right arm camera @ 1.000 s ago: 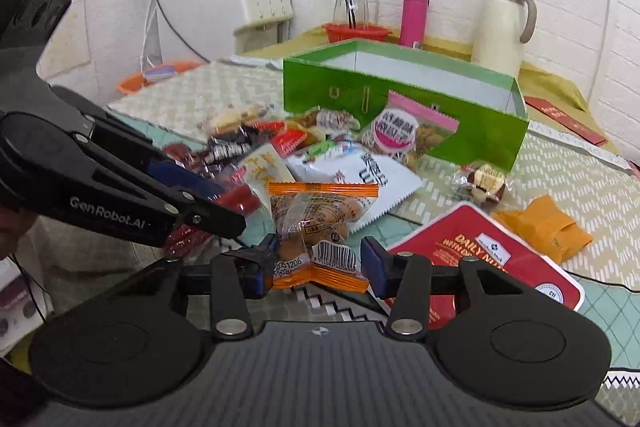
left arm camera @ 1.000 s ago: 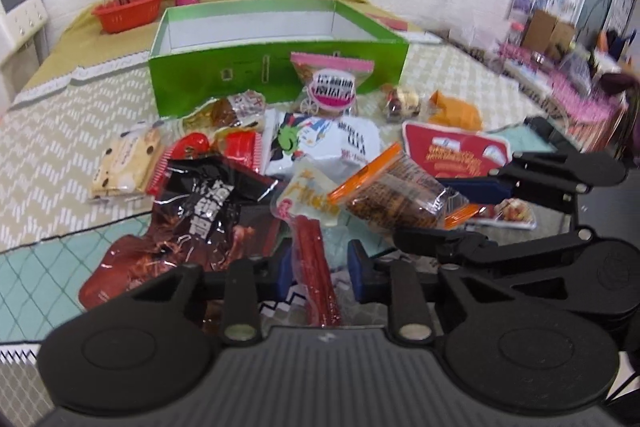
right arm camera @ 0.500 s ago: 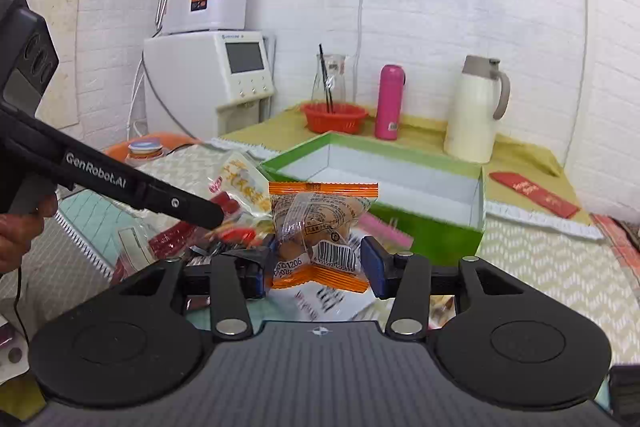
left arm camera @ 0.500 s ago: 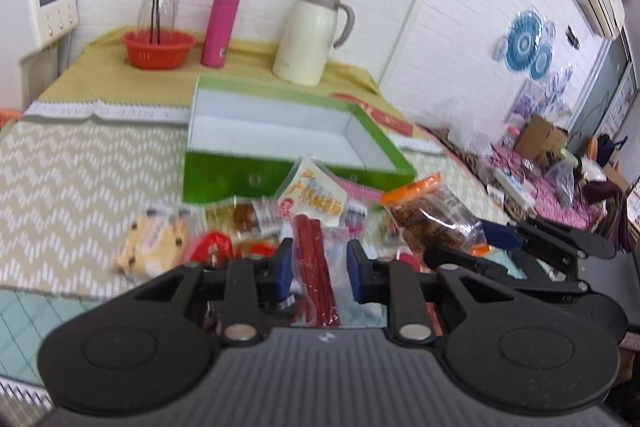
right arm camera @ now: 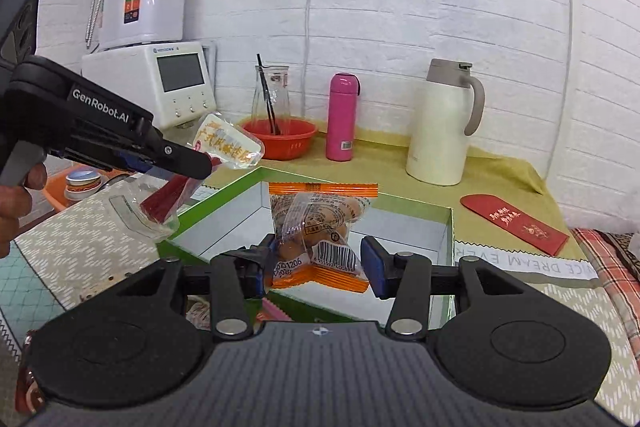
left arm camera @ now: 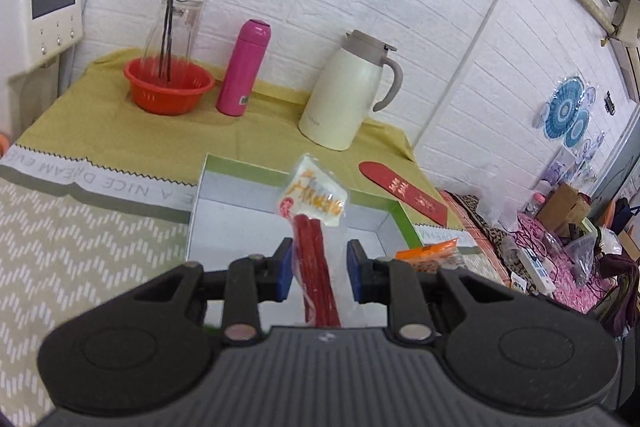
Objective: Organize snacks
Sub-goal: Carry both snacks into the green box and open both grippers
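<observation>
My left gripper (left arm camera: pixel 319 269) is shut on a clear packet of red sticks (left arm camera: pixel 314 247), held in the air above the near wall of the green box (left arm camera: pixel 400 217). The same packet of red sticks (right arm camera: pixel 170 195) shows in the right wrist view, hanging from the left gripper (right arm camera: pixel 188 163) over the box's left side. My right gripper (right arm camera: pixel 319 263) is shut on an orange-edged bag of round snacks (right arm camera: pixel 320 235), raised above the green box (right arm camera: pixel 400 205), whose white inside looks empty where it shows. The orange-edged bag (left arm camera: pixel 430 253) also peeks in at the right of the left wrist view.
Behind the box on a yellow cloth stand a red bowl (left arm camera: pixel 168 87) with a glass jar, a pink flask (left arm camera: pixel 242 73) and a cream jug (left arm camera: pixel 350 93). A red envelope (left arm camera: pixel 404 193) lies right of the box. A white appliance (right arm camera: pixel 176 83) stands at the far left.
Both grippers have risen from the snack pile and moved forward over the green box, each carrying its packet. The pile has dropped out of view below.
</observation>
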### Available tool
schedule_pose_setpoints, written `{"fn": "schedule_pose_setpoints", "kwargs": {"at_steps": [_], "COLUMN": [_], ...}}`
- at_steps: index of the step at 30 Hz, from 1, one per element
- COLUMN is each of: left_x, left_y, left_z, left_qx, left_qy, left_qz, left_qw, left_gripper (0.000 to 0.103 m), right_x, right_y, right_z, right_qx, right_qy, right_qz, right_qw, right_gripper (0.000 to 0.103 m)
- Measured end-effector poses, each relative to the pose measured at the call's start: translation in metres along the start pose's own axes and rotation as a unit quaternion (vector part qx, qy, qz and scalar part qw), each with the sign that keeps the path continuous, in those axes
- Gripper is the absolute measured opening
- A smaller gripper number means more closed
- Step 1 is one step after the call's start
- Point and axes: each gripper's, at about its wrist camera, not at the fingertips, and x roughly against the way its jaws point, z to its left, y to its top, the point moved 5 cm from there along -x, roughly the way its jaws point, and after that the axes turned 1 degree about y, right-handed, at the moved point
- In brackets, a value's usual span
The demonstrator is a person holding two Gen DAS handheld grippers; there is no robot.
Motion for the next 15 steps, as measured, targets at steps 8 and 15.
{"fn": "schedule_pose_setpoints", "kwargs": {"at_steps": [8, 15], "left_x": [-0.073, -0.107], "left_y": [0.006, -0.004], "left_z": [0.020, 0.035], "left_qx": [0.003, -0.002], "left_qy": [0.032, 0.043], "left_qz": [0.046, 0.081], "left_qw": [0.9984, 0.9958], "left_gripper": [0.023, 0.024], "right_x": [-0.064, -0.103], "right_y": [-0.009, -0.026], "right_z": [-0.030, -0.040], "right_qx": [-0.047, -0.066], "right_qy": [-0.002, 0.003], "right_qz": [0.055, 0.105], "right_qw": [0.997, 0.992], "right_gripper": [0.079, 0.079]}}
